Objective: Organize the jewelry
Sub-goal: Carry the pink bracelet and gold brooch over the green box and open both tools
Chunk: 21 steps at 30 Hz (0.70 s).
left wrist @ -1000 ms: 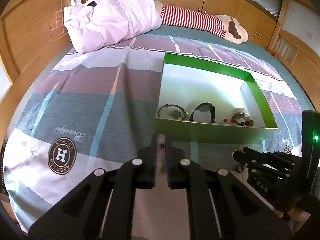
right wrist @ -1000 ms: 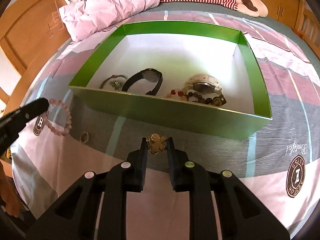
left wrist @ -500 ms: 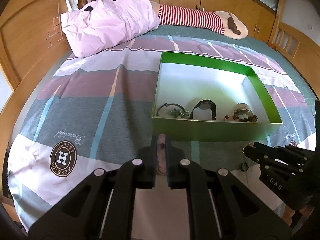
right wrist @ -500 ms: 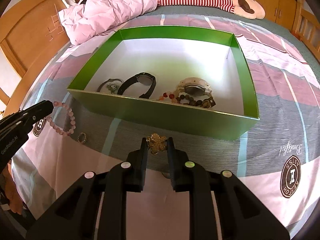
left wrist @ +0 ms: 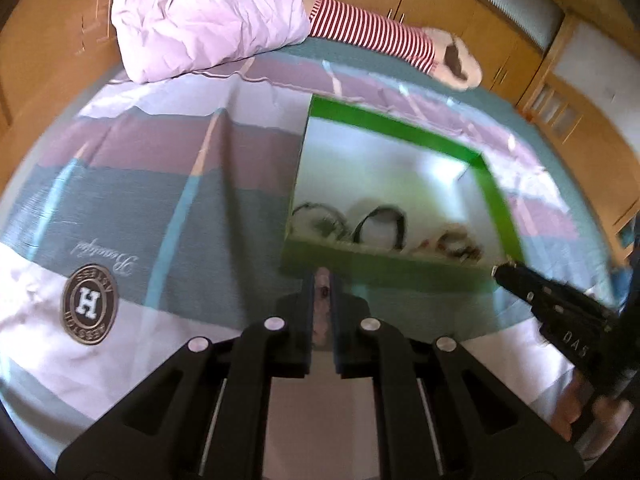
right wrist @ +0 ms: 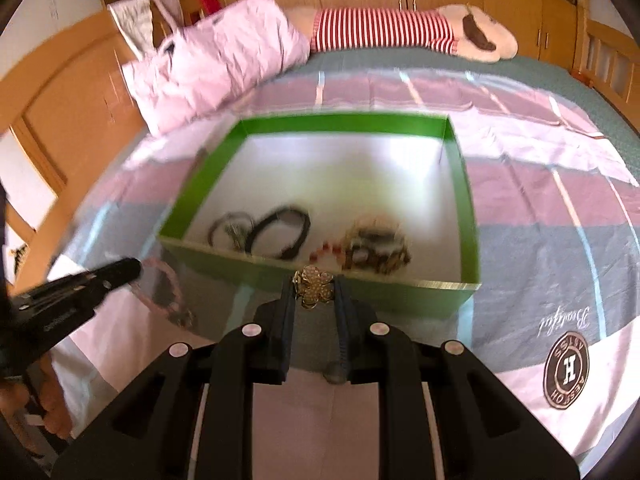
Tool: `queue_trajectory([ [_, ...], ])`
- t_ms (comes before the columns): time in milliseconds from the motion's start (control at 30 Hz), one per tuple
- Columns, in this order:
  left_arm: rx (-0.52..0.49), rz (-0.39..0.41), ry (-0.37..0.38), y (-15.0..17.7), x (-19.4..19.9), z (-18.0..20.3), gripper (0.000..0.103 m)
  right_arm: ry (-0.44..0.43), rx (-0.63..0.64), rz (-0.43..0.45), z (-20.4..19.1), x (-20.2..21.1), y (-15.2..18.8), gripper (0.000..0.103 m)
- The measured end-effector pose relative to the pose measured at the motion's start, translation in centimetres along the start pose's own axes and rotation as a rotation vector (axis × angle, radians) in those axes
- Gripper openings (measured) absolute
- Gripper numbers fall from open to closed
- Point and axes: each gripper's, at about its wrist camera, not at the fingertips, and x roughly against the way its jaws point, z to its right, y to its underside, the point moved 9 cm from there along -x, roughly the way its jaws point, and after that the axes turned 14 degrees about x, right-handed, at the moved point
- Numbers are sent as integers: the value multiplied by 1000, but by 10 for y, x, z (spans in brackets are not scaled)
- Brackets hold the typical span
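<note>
— What's in your claws?
— My right claw point(right wrist: 314, 292) pinches a gold flower brooch point(right wrist: 315, 286) before the green box point(right wrist: 466, 216); my left claw point(left wrist: 322, 292) squeezes the pink bead bracelet point(left wrist: 322, 294) above the bed point(left wrist: 120, 184).

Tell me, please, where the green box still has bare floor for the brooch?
The green box is bare across its far half and along the right wall. The near strip is crowded: black watch, beaded pile. The right gripper holds the gold flower brooch.
</note>
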Motion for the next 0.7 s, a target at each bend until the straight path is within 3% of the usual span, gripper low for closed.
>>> queue_trajectory([
  [133, 28, 41, 98, -25, 18, 17, 7, 5, -21, 56, 11, 10, -13, 19],
  [267, -15, 72, 103, -33, 23, 36, 7, 14, -36, 62, 20, 7, -16, 19],
  [500, -153, 161, -7, -39, 16, 62, 7, 83, -21, 59, 34, -9, -23, 19],
  [700, -211, 201, -49, -43, 12, 73, 7, 74, -45, 36, 38, -22, -21, 19],
])
